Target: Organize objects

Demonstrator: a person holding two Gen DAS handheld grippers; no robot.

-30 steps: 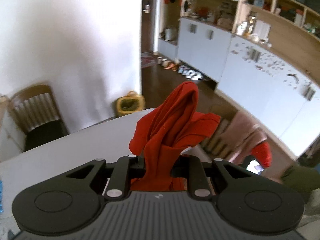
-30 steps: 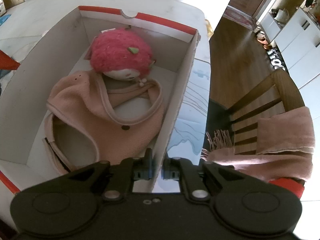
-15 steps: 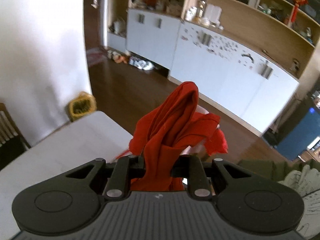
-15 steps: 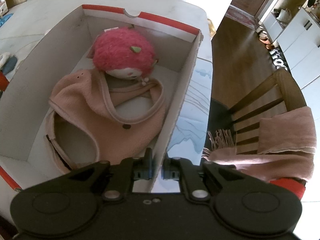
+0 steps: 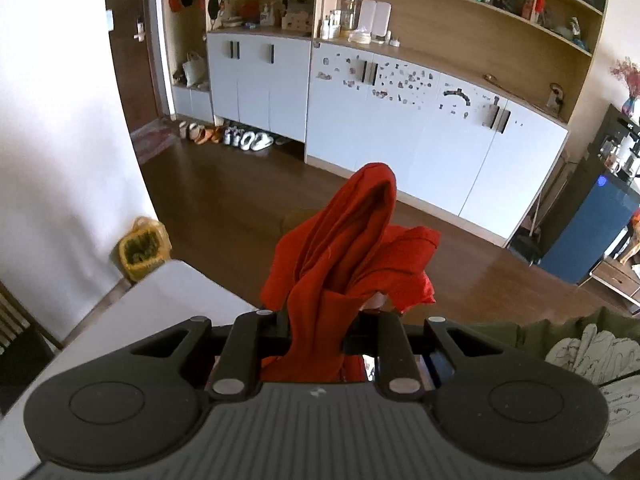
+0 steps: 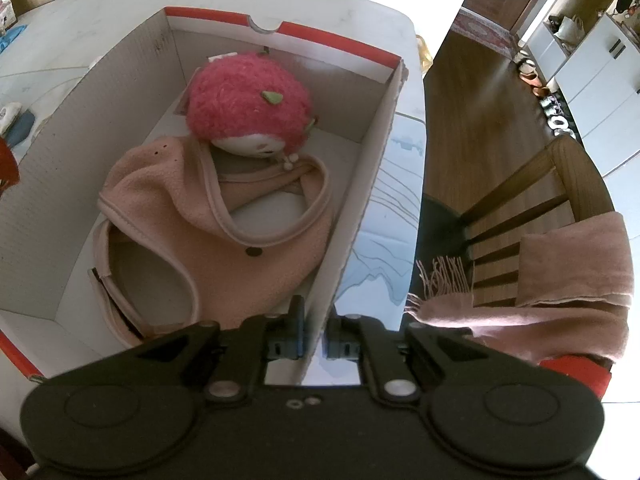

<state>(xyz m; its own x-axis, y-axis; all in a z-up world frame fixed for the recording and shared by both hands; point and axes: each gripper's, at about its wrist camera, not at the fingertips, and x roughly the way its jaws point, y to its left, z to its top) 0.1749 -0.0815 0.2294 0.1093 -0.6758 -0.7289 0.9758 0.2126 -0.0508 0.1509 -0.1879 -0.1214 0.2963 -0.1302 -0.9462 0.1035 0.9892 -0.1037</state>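
The red cloth point(image 5: 344, 264) was a soft, thin knit, bunched into loose folds that rose to a hooded peak above the left gripper point(image 5: 318, 330); its lower end was pinched between the two black fingers, which were drawn close and clamped on it. That gripper was held up off the white table point(image 5: 152, 304), tilted down and forward, with the brown plank floor point(image 5: 240, 200) and a run of smooth white cabinets point(image 5: 420, 128) beyond it from 11 to 2 o'clock. The right gripper point(image 6: 314, 334) pointed steeply down, its fingers pressed together on the thin cardboard side wall of the box point(image 6: 360, 184), one finger inside and one outside. The box was a rectangular, white-lined carton with a red rim, open at the top, standing on the table. Inside it, toward 12 o'clock, lay a round fuzzy pink plush toy point(image 6: 250, 104) with a small green leaf on top and a pale face turned downward. Just below it, touching, a peach fleece garment point(image 6: 192, 232) with piped edges and a dark snap filled the middle and near end of the box. At 3 o'clock, a wooden slat-back chair point(image 6: 532, 200) carried a pink fringed scarf point(image 6: 560, 272) draped over it.
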